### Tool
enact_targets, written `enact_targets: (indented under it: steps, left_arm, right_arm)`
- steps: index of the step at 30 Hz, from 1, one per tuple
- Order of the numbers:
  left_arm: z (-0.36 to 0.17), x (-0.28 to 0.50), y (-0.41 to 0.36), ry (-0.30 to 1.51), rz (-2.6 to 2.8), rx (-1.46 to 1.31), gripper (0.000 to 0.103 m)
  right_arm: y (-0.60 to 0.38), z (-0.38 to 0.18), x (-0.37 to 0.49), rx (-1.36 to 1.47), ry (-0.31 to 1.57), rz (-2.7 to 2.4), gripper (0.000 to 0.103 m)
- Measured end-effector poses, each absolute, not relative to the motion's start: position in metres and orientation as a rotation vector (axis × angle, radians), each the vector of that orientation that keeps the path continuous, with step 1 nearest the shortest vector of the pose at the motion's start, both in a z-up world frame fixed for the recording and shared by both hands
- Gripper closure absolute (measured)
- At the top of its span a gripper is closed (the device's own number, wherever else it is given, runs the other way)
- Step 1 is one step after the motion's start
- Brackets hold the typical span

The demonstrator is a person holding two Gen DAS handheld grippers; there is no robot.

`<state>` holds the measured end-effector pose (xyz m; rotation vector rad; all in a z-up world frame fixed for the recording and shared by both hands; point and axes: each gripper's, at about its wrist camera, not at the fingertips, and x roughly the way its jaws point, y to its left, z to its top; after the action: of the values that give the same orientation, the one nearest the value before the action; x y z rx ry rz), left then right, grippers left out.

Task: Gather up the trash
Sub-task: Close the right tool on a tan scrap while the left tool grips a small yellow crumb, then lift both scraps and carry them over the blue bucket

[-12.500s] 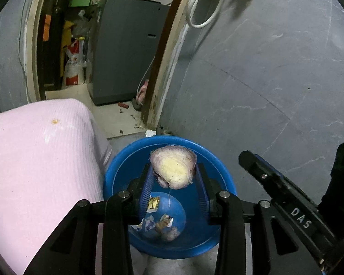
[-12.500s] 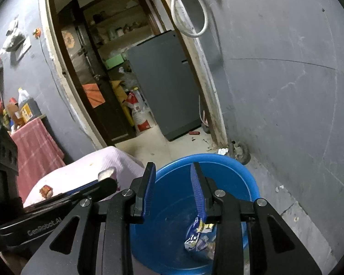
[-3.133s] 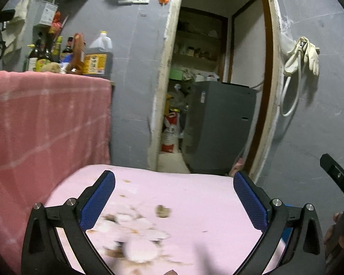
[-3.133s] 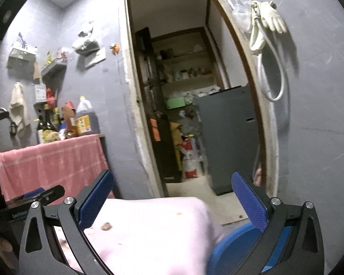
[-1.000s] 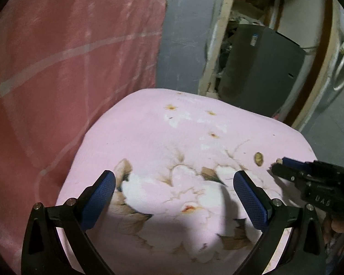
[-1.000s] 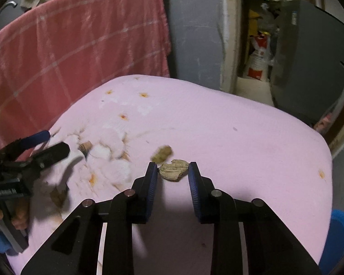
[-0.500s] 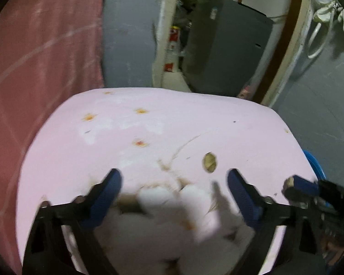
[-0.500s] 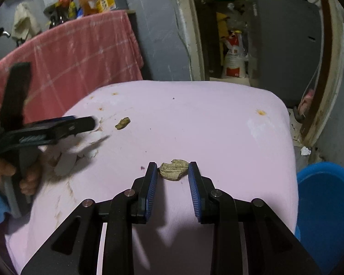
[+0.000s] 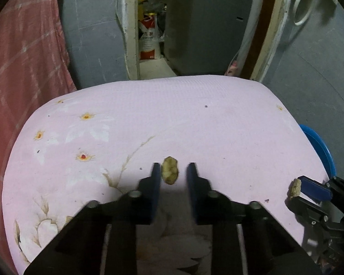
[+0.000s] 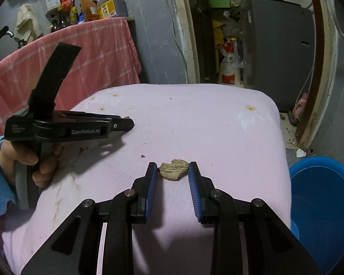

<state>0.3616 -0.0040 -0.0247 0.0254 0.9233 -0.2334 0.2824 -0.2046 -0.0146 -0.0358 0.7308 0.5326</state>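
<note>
Two trash scraps: a yellowish lump [image 9: 169,170] at six o'clock and a tan crumpled piece [image 10: 173,169]. One blue basin [image 10: 323,201] at four o'clock. Two grippers [image 9: 173,171] [image 10: 172,171].

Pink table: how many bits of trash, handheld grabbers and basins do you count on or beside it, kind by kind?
Trash scraps: 2, a yellowish scrap between the jaws of the left gripper and a crumpled scrap clamped in the jaws of the right gripper
Grippers: 2
Blue basin: 1, beside the table
Total: 5
</note>
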Motion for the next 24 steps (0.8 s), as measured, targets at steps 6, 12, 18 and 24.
enact_targets:
  steps: [6, 12, 18, 24]
  left_arm:
    - [-0.020, 0.356, -0.003, 0.914, -0.243, -0.007, 0.093]
    - [-0.003, 0.322, -0.003, 0.805, -0.250, -0.077, 0.093]
    - [0.023, 0.269, -0.020, 0.626, -0.248, -0.074, 0.093]
    - [0.058, 0.226, -0.038, 0.438, -0.258, -0.085, 0.093]
  right_arm:
    - [-0.205, -0.013, 0.274, -0.037, 0.711, 0.514, 0.077]
    - [-0.210, -0.006, 0.257, -0.026, 0.660, 0.495, 0.077]
    - [-0.223, 0.014, 0.233, 0.007, 0.559, 0.469, 0.077]
    - [-0.245, 0.045, 0.201, 0.037, 0.376, 0.398, 0.077]
